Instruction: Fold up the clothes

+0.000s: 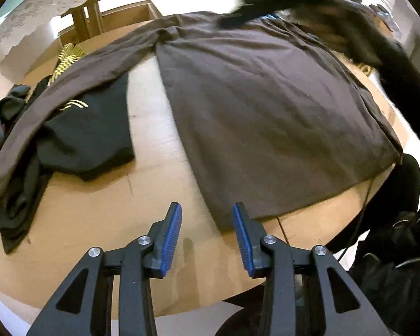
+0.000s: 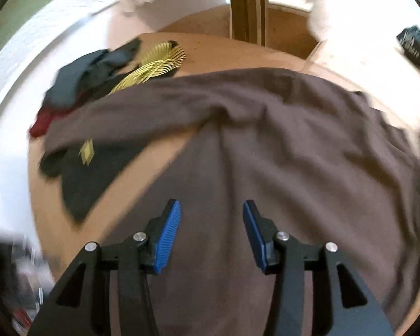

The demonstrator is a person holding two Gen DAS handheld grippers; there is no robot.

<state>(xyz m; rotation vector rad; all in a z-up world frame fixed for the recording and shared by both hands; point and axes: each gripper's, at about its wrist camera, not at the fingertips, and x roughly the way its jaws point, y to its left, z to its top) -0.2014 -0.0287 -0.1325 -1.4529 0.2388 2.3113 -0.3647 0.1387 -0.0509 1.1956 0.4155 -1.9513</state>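
Note:
A brown long-sleeved shirt (image 1: pixel 266 98) lies spread flat on the tan table (image 1: pixel 98 210). One sleeve (image 1: pixel 70 84) stretches left over a black garment with a gold print (image 1: pixel 92 131). My left gripper (image 1: pixel 207 205) hovers open above the shirt's near hem corner, with nothing pressed between its blue pads. In the right wrist view the shirt (image 2: pixel 294 154) fills the middle, slightly rumpled near the armpit. My right gripper (image 2: pixel 211 202) stands open above the shirt's body and holds nothing. A blurred dark sleeve (image 1: pixel 350 28) crosses the shirt's far right part.
A heap of dark and red clothes (image 2: pixel 78 78) and a yellow ribbed thing (image 2: pixel 159 61) sit at the table's left. A black cable (image 1: pixel 358 218) hangs past the near right edge beside the person's dark clothing (image 1: pixel 392 266). Wooden furniture (image 1: pixel 86 16) stands beyond the table.

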